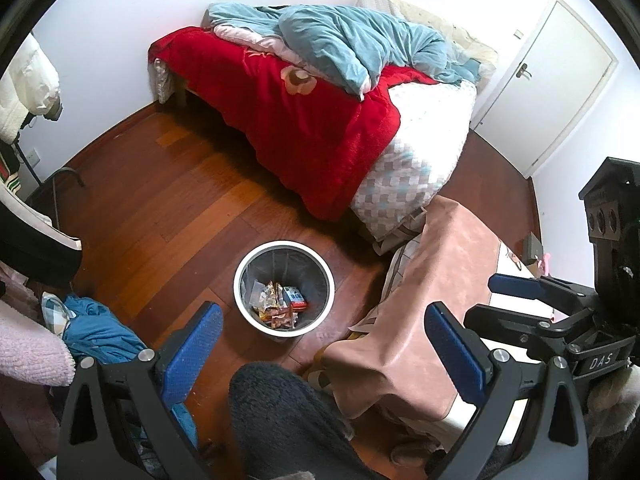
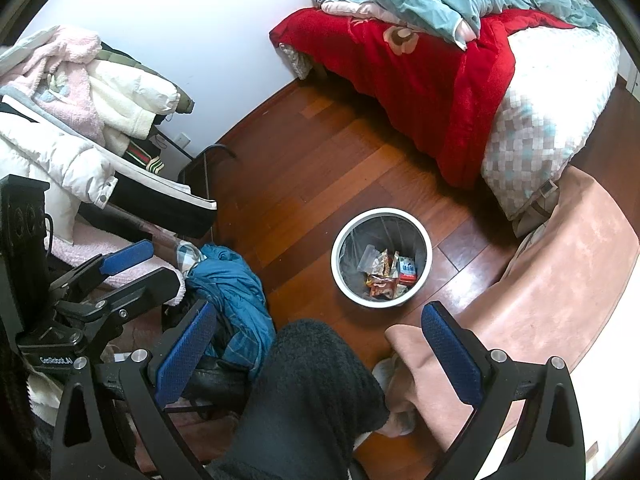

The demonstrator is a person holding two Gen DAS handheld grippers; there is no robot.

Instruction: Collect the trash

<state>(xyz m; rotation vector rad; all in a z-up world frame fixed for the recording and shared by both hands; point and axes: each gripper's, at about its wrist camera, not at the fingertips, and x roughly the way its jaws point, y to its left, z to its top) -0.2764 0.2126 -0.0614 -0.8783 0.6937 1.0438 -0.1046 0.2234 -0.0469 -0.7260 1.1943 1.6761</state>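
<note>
A dark fleece leg (image 2: 312, 392) stands before the trash bin (image 2: 425, 276).

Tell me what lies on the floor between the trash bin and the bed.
Nothing: in both wrist views, only bare wooden floor lies between the trash bin and the red blanket hanging off the bed.

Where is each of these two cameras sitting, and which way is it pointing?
Left wrist view: sits on the left gripper, looking down over its open blue fingers at the bin and bed; the right gripper and a dark-trousered knee show.
Right wrist view: sits on the right gripper, aimed the same way; the left gripper, knee and a clothes pile show.
Shared: bin with wrappers, bed, wooden floor, pink cloth.
</note>
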